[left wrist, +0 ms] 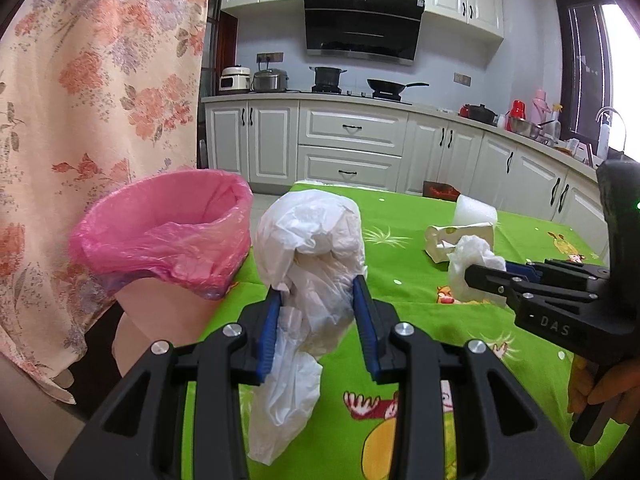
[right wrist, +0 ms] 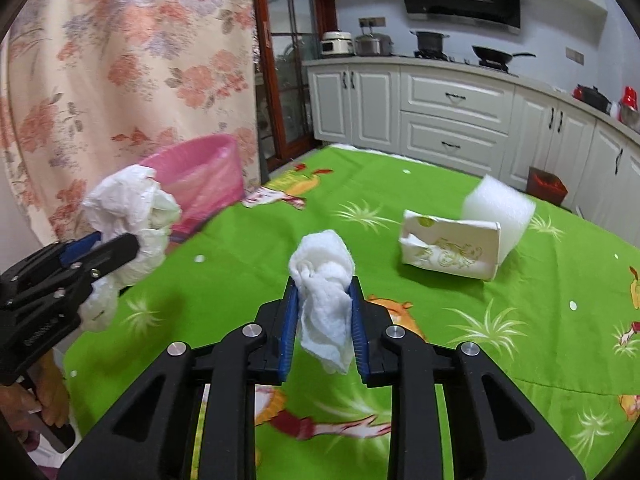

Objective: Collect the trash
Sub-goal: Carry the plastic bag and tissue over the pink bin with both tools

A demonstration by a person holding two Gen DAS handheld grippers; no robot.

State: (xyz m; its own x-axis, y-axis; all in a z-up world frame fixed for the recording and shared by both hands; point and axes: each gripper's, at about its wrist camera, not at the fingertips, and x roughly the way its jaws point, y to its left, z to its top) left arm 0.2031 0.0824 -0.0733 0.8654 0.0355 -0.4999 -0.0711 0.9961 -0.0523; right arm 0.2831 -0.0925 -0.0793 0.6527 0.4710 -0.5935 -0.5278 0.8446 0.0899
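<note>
**Two Grabbers, Two Bits of Trash**

The left gripper (left wrist: 318, 294) has its blue pads squeezed on a crumpled white plastic bag (left wrist: 310, 248). The bag is held up off the green tablecloth (left wrist: 432, 344), and part of it hangs down below the pads. Just to the left of the bag is a pink bin (left wrist: 168, 240) with a pink liner inside. The bin stands beside the table, in front of a flowery curtain (left wrist: 100, 80).

The right gripper (right wrist: 324, 300) has its pads closed tight on a scrunched white tissue (right wrist: 324, 276). The tissue is lifted above the tablecloth too, and its end hangs down between the pads.

Farther back on the table lies a squashed white paper pack (right wrist: 450, 250) with gold print. A white foam block (right wrist: 498, 204) is right behind it, touching it. Behind the table are white kitchen cupboards (left wrist: 352, 140).
</note>
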